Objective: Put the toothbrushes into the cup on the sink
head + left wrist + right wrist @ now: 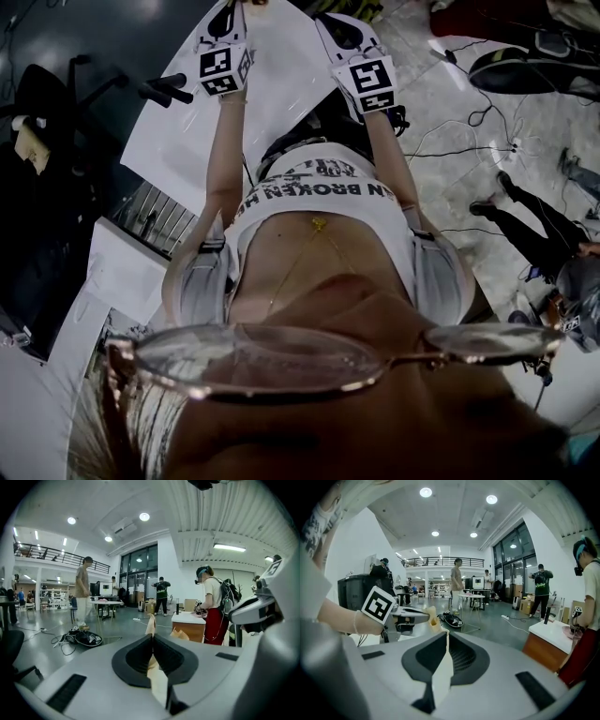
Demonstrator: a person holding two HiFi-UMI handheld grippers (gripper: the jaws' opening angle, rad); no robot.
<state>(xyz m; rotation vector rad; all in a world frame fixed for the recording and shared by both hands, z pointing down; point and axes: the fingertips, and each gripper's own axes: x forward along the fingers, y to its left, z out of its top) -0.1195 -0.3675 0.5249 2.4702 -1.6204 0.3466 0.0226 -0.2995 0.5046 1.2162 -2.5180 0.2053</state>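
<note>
Tan pads pressed flat together are what both of my tools show, and that is the first snag: neither can take a toothbrush until I spread it. From my head, the left gripper (pixel 227 21) and the right gripper (pixel 343 32) are held out ahead of my chest over a white table (pixel 183 141). My glasses (pixel 328 361) and shirt fill most of that frame. No toothbrush, cup or sink appears in it, so I judge the task hasn't begun and I must find them first. Cables (pixel 469 127) trail across the floor to my right, and walking off while looking down at myself could snag a foot. In the left gripper view, the left gripper (pixel 151 620) is clenched on nothing and aimed at the open hall. A person (pixel 213 604) works at a white-topped counter (pixel 187 618) beyond it. Whether that is a sink station I can't make out at this distance. In the right gripper view, the right gripper (pixel 444 637) is likewise closed and bare, and the left gripper (pixel 401 616) hangs just beside it. Swinging either round carelessly could knock the two together, and reaching with closed jaws would only shove a brush away.
</note>
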